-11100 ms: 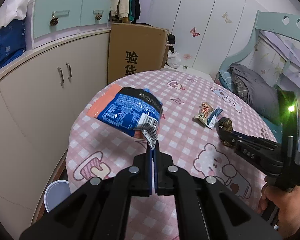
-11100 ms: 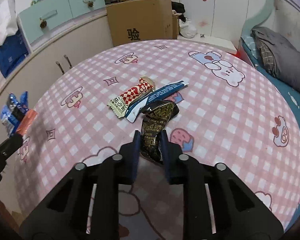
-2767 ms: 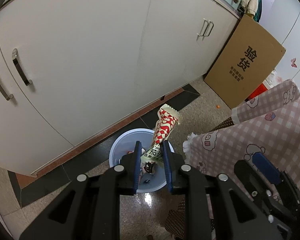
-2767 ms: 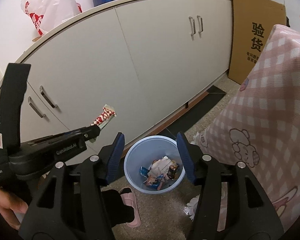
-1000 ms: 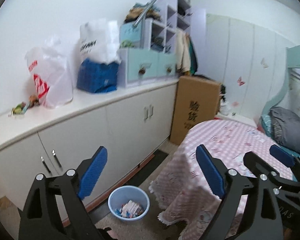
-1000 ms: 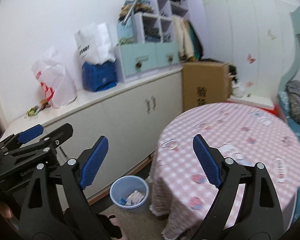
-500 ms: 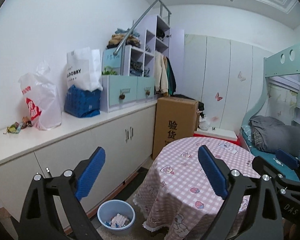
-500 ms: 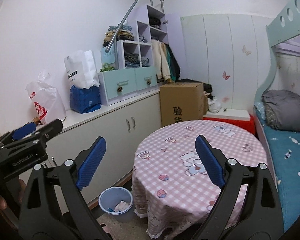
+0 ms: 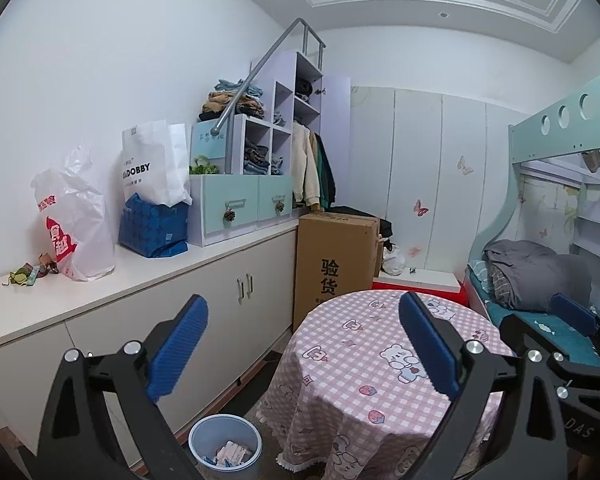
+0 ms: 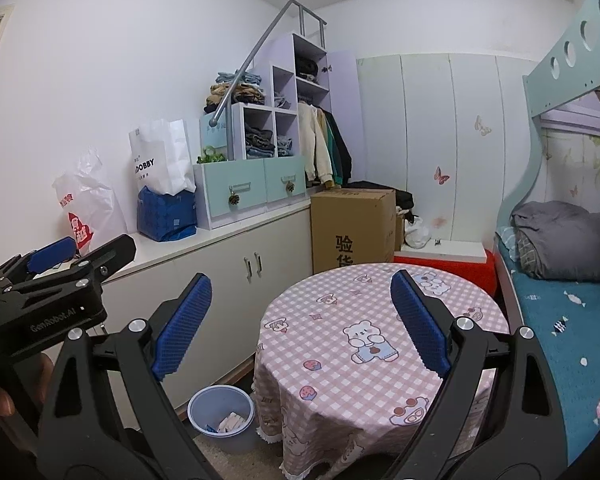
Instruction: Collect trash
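A pale blue trash bin (image 9: 225,446) stands on the floor between the white cabinets and the round table, with several wrappers (image 9: 232,450) inside it. The right wrist view shows the same bin (image 10: 220,408) and wrappers (image 10: 230,422). My left gripper (image 9: 302,308) is held high and well back from the bin, open wide, with nothing between its blue pads. My right gripper (image 10: 300,284) is likewise open and holds nothing. Each gripper shows at the edge of the other's view: the left gripper (image 10: 60,264) at far left, the right gripper (image 9: 568,320) at far right.
A round table (image 9: 380,364) with a pink checked cloth stands right of the bin. White cabinets (image 9: 220,304) run along the left wall, carrying bags and drawer units. A cardboard box (image 9: 332,264) stands behind the table, and a bunk bed (image 10: 560,240) is on the right.
Both views have drawn back and risen, so the bin looks smaller and lower and the whole table top has come into sight. Both grippers stay wide open with nothing in them.
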`<state>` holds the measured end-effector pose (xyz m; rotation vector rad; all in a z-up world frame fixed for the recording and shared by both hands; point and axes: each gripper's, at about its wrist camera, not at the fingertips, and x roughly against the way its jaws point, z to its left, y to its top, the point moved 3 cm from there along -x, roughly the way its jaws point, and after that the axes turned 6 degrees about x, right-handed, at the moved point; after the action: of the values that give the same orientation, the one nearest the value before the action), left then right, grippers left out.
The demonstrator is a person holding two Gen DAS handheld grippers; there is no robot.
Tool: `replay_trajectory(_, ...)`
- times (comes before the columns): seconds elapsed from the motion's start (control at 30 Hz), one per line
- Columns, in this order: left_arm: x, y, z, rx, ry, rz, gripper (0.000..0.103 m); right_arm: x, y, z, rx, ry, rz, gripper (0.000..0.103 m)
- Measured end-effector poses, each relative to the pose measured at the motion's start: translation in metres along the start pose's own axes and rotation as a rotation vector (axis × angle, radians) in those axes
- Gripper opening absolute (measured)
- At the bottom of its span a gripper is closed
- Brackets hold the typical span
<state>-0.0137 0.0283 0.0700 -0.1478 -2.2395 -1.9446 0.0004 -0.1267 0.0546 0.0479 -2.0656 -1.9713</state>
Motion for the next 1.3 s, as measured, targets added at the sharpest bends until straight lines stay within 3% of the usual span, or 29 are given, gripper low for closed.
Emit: replay_trajectory(1.3, 0.01, -0.002, -0.007, -0.028, -0.032, -0.004, 0.095, 0.01, -0.003, -0.004, 0.0, -0.007, 0.009, 0.09)
